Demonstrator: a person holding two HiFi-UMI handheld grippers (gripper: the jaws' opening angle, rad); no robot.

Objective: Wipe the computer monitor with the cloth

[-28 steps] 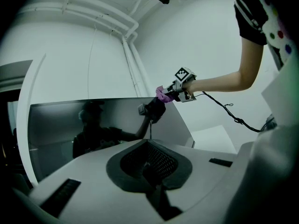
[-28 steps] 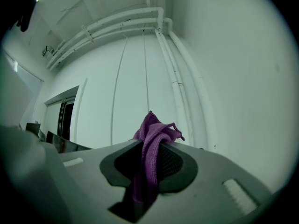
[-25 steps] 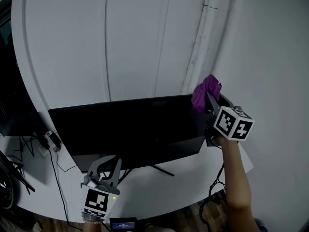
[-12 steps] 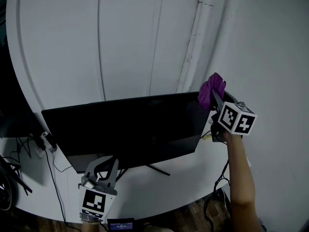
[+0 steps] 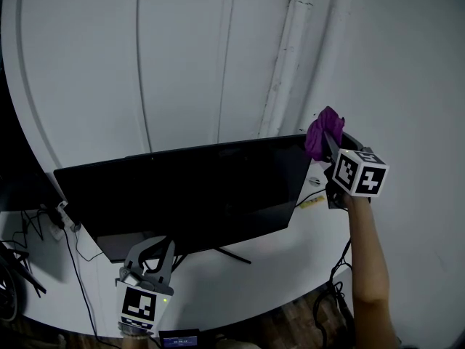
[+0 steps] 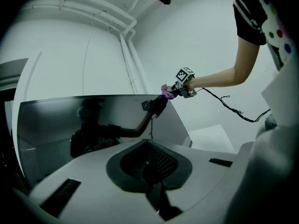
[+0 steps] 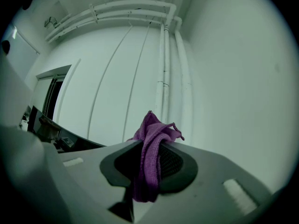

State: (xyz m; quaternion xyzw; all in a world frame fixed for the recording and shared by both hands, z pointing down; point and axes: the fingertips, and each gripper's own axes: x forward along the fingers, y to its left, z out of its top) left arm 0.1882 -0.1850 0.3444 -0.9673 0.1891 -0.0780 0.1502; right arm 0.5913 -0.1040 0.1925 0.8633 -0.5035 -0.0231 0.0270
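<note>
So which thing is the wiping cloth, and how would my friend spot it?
Start at the wide black monitor on the white desk and go to its top right corner. There the right gripper pinches the cloth: a bunched purple rag, the only purple thing in sight.

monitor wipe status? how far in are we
Done: the cloth is picked up, pinched in the shut right gripper. In hand: it is held at the upper right corner of the monitor; contact is unclear. Left: passes across the screen, as nothing shows how much has been wiped. The left gripper is shut, empty, low in front.
</note>
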